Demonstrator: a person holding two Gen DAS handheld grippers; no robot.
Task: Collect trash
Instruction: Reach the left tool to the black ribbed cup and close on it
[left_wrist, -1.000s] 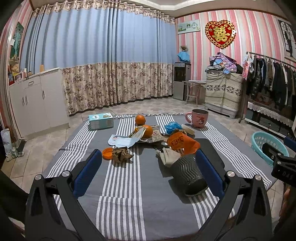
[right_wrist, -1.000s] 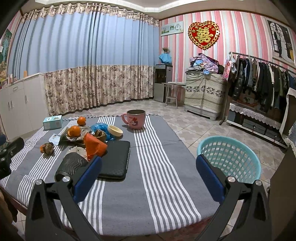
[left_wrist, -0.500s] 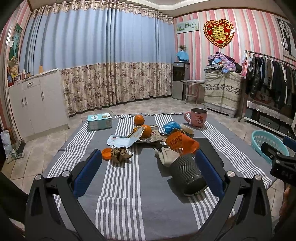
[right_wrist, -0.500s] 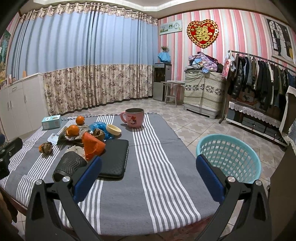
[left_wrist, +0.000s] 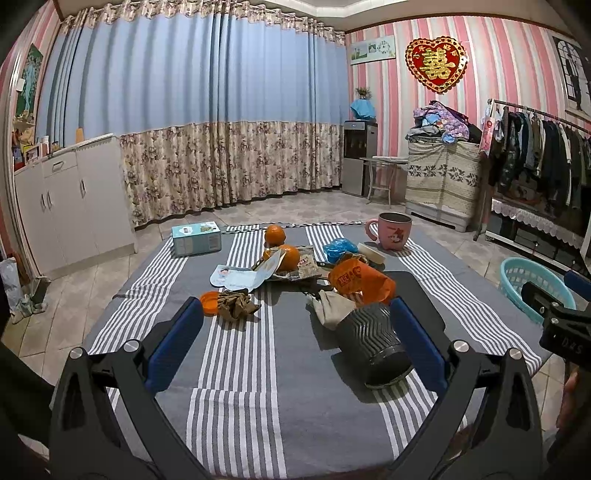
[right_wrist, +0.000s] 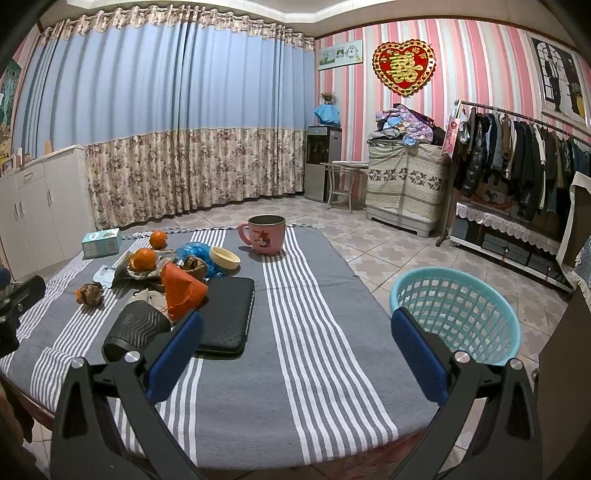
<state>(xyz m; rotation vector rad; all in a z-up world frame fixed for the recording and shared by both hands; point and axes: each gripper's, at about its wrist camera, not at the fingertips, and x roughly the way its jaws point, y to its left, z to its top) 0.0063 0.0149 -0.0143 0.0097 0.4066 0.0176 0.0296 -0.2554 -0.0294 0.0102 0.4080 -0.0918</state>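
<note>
A: How many oranges on the table (left_wrist: 236, 398)?

B: Two whole oranges — one (left_wrist: 274, 235) near the far edge, one (left_wrist: 289, 256) closer, resting on a wrapper (left_wrist: 306, 263).

A: And the trash?

B: One crumpled brown wad (left_wrist: 235, 305) touching one orange lid (left_wrist: 209, 302), one pale paper sheet (left_wrist: 240, 277), one blue plastic bag (left_wrist: 338, 249), one crumpled orange bag (left_wrist: 360, 280) and one beige rag (left_wrist: 332, 311) — all clustered mid-table. The rag and the orange bag touch one dark ribbed cup (left_wrist: 373, 341) lying on its side.

A: Other items?

B: One pink mug (right_wrist: 266, 235) upright at the far end, one teal box (left_wrist: 196, 238), one shallow cream dish (right_wrist: 224, 257) and one black flat case (right_wrist: 228, 318).

A: The bin?

B: One turquoise basket (right_wrist: 455, 314) on the floor, just off the table's right side.

A: The grippers?

B: Two. The left gripper (left_wrist: 295, 341) has its blue pads spread wide above the cloth, holding nothing. The right gripper (right_wrist: 295, 341) is likewise spread wide and empty, over the table's near right corner.
</note>
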